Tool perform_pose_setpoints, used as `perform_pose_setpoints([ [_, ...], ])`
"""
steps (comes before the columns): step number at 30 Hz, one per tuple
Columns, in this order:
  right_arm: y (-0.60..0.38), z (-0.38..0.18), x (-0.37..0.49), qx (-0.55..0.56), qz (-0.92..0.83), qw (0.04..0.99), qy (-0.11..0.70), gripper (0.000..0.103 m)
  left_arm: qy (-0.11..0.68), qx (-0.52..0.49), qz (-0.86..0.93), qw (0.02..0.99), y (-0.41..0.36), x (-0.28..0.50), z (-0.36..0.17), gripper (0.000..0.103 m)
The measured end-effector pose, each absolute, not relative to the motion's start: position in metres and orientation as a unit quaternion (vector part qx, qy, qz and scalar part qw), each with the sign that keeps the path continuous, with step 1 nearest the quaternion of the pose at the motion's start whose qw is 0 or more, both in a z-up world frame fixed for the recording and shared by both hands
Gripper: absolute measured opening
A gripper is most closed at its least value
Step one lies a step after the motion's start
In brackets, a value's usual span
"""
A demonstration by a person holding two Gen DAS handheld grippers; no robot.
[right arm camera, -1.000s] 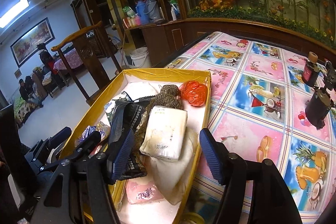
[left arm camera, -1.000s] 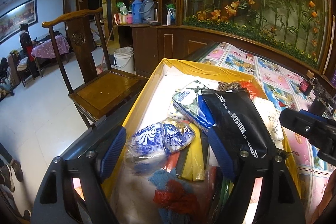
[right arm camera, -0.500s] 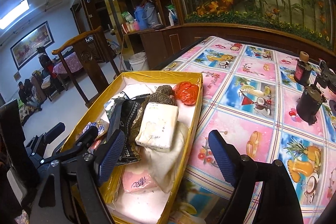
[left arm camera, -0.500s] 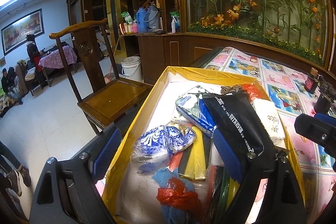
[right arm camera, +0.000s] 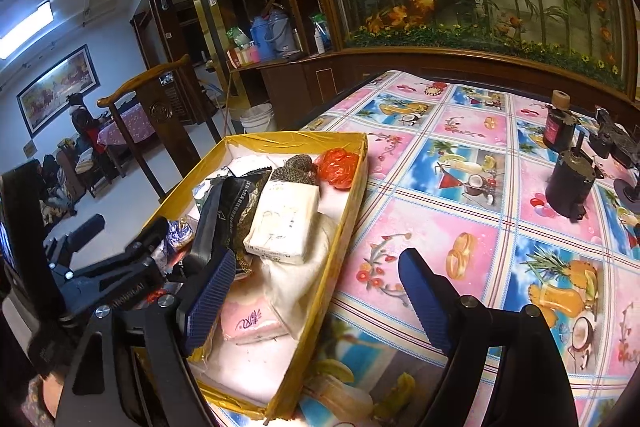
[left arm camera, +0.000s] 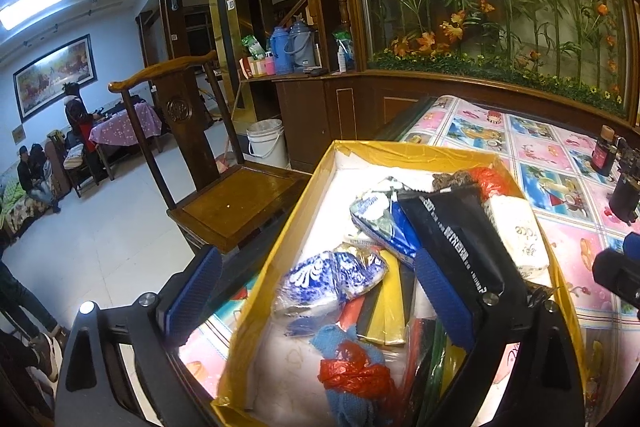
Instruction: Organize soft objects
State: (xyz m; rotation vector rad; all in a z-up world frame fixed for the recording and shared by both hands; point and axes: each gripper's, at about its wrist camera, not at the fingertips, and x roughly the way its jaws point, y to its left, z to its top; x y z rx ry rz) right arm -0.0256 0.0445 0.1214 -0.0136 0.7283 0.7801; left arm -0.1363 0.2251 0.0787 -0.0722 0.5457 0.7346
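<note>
Found the left gripper [left arm camera: 316,255] spread close to its widest above the near end of the yellow box [left arm camera: 400,149], having just been opening, with no pad pressing on anything. Noted its left pad now outside the box's left wall, where a second earlier it stood over that wall, and its right pad over the black pouch [left arm camera: 452,227]. Saw the blue-and-white packet [left arm camera: 332,279] lying loose in the box between the pads, touched by neither, beside yellow and black strips, with a blue knitted cloth [left arm camera: 348,371] wrapped in red plastic nearer the camera. Found the right gripper [right arm camera: 316,255] also wide and also just opened further, holding nothing. Placed it further right than a second ago: then framing the white tissue pack [right arm camera: 284,223], now straddling the box's right wall, left pad over the pink pack [right arm camera: 248,323] and right pad over the flowered tablecloth [right arm camera: 480,187]. Left the tissue pack, the red plastic bag [right arm camera: 338,165] at the far end and the pouch where they had been, all inside the box. Could not tell, under the pile, what lay beneath the pouch, possibly a net bag. Counted two dark bottles [right arm camera: 570,183] well apart from the box on the cloth.
</note>
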Motion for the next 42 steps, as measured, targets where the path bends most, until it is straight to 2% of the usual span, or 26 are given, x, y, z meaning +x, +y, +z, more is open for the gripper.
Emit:
perform_pose_setpoints([
  [1, 0.042, 0.122, -0.026, -0.006, 0.371, 0.861, 0.347, 0.087, 0.262, -0.032, 0.352, 0.898, 0.224, -0.138, 0.083, 0.103],
  [8, 0.03, 0.123, -0.034, -0.009, 0.362, 0.868, 0.341, 0.091, 0.281, -0.035, 0.311, 0.907, 0.222, -0.149, 0.097, 0.103],
  [13, 0.02, 0.124, -0.036, -0.007, 0.352, 0.873, 0.337, 0.092, 0.287, 0.002, 0.343, 0.894, 0.213, -0.148, 0.096, 0.103],
  [19, 0.015, 0.122, -0.035, -0.001, 0.348, 0.873, 0.341, 0.092, 0.282, -0.009, 0.319, 0.905, 0.212, -0.151, 0.098, 0.103],
  [24, 0.015, 0.122, -0.035, -0.001, 0.349, 0.873, 0.342, 0.092, 0.258, 0.026, 0.348, 0.901, 0.2, -0.153, 0.096, 0.103],
  [42, 0.018, 0.118, -0.035, -0.005, 0.347, 0.871, 0.348, 0.092, 0.296, 0.021, 0.341, 0.892, 0.205, -0.145, 0.087, 0.103],
])
